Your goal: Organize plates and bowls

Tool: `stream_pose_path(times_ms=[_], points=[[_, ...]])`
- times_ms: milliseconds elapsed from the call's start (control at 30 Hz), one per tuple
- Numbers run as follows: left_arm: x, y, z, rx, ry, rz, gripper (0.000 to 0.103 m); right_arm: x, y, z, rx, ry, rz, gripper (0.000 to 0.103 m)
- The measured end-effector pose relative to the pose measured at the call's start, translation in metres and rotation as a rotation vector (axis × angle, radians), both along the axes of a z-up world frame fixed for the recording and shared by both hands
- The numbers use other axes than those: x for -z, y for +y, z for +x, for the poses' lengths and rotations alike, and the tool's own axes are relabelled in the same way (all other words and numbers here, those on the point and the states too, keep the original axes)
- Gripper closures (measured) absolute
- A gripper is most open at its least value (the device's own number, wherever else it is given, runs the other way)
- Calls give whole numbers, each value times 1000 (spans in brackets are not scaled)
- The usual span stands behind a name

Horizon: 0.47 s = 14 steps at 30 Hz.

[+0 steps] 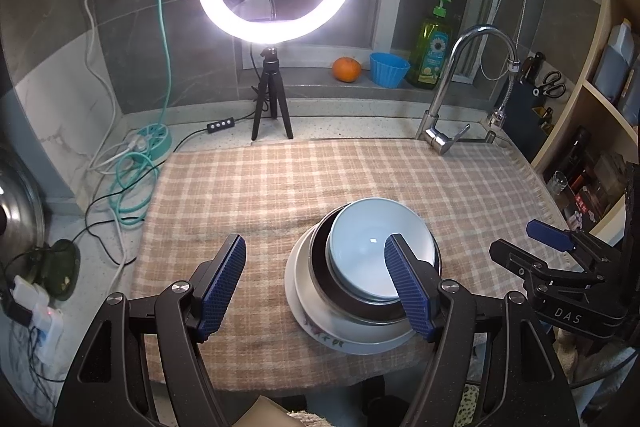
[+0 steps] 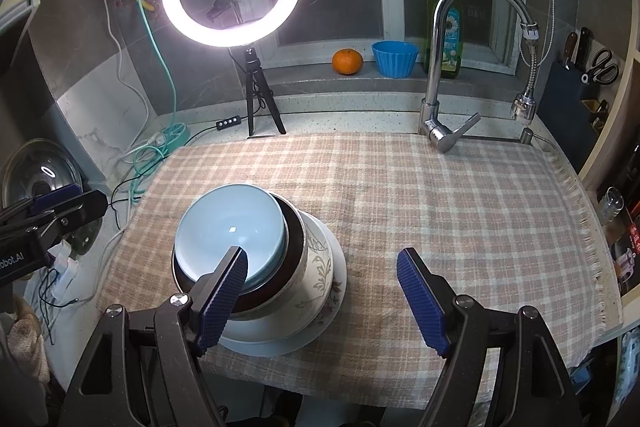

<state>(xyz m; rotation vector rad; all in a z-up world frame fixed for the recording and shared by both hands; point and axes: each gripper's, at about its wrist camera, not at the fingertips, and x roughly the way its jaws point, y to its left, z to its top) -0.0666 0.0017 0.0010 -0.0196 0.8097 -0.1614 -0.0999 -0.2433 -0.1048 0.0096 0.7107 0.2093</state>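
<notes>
A stack stands on the checked cloth (image 1: 280, 187): a light blue bowl (image 1: 376, 247) nested in a dark-rimmed bowl (image 1: 320, 259), on a white floral plate (image 1: 304, 315). The right wrist view shows the blue bowl (image 2: 228, 227), the dark bowl (image 2: 292, 247) with a floral outside, and the plate (image 2: 336, 287). My left gripper (image 1: 316, 263) is open and empty, its right finger in front of the stack. My right gripper (image 2: 324, 275) is open and empty, its left finger in front of the blue bowl. The right gripper also shows in the left wrist view (image 1: 552, 239).
A lit ring light on a tripod (image 1: 274, 95) stands at the back. A faucet (image 1: 452, 79) rises at the back right. An orange (image 1: 346, 69), a blue cup (image 1: 389, 69) and a soap bottle (image 1: 434, 47) sit on the sill. Cables and a power strip (image 1: 150, 143) lie at left.
</notes>
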Motion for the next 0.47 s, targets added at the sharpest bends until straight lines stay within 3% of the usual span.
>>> stream_pose_path(times_ms=[467], points=[[1,-2,2,0,6,2,31,6,-2,2,-1,20,5,29]])
